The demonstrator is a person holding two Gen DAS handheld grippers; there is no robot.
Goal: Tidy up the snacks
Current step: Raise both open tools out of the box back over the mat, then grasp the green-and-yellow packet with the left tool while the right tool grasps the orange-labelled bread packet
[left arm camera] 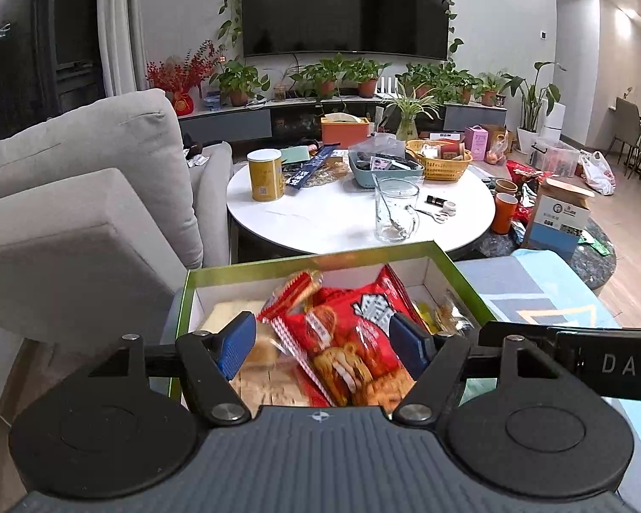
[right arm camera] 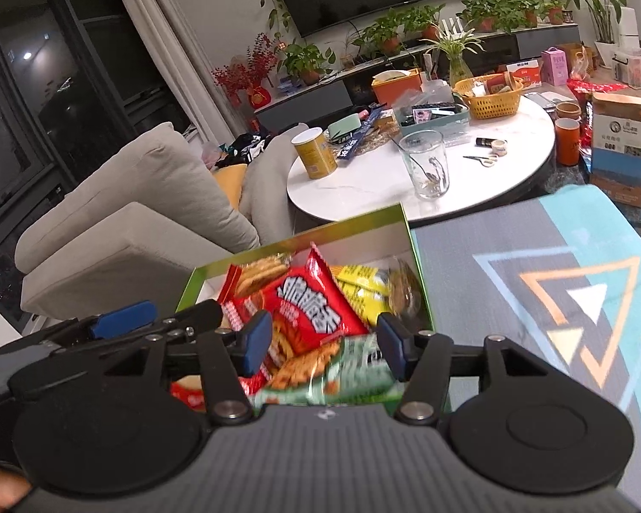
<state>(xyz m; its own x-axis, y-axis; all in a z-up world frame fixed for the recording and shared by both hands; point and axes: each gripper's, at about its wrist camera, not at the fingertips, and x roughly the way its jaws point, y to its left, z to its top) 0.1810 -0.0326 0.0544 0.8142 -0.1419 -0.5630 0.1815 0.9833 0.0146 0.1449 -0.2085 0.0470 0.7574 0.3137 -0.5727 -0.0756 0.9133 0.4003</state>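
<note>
A green box with a white inside [left arm camera: 312, 258] [right arm camera: 303, 235] holds several snack packs. A big red crisp bag [left arm camera: 363, 325] [right arm camera: 307, 303] lies on top, with a biscuit pack [left arm camera: 299, 288] behind it and pale wrapped cakes [left arm camera: 226, 314] at the left. Yellow packets [right arm camera: 363, 286] sit at the right and a green packet [right arm camera: 354, 372] at the near end. My left gripper [left arm camera: 324, 342] hovers open over the red bag, its pads clear of it. My right gripper [right arm camera: 324, 344] is open above the red and green packs, gripping nothing. The left gripper [right arm camera: 124, 320] also shows at the left in the right wrist view.
The box rests beside a grey and turquoise patterned cloth [right arm camera: 534, 299]. Grey sofa cushions [left arm camera: 85, 256] lie to the left. Beyond stands a white round table [left arm camera: 320, 218] with a glass jug [left arm camera: 395, 209], a yellow can [left arm camera: 266, 174] and a yellow basket [left arm camera: 440, 160].
</note>
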